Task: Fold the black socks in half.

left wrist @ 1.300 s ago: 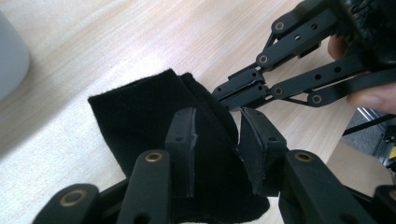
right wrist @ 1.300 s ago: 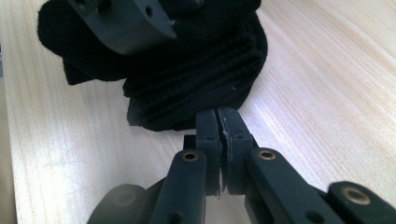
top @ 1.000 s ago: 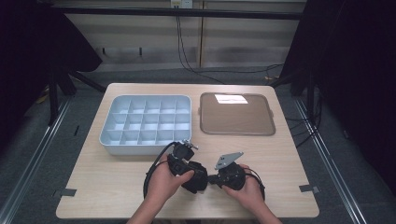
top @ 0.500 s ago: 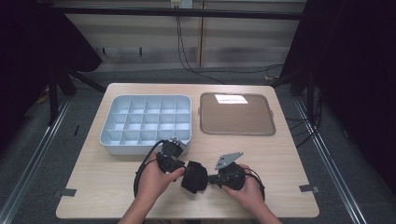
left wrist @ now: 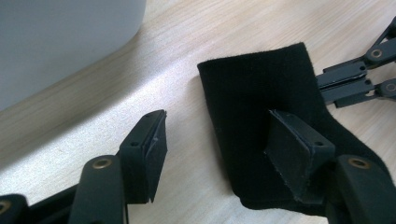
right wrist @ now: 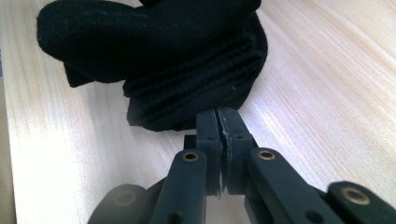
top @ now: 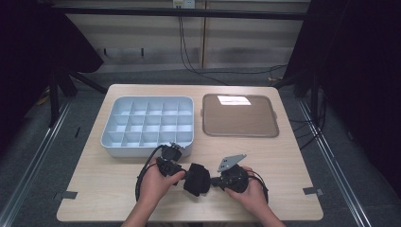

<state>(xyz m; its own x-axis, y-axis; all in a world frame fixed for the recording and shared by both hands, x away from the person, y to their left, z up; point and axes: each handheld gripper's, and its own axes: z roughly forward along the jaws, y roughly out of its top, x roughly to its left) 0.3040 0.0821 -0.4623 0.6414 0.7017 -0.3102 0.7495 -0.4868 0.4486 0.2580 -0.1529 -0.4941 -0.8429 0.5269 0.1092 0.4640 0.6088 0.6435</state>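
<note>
Black knitted sock lying bunched on the pale wooden surface near the grey compartment tray, pinched at one edge by the right tool. Left tool just opening, straddling but not pressing the cuff. Risking unfolding or dragging, with both hands held low.

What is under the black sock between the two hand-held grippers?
The black sock lies on the wooden table; whatever the folded cloth covers is hidden.
</note>
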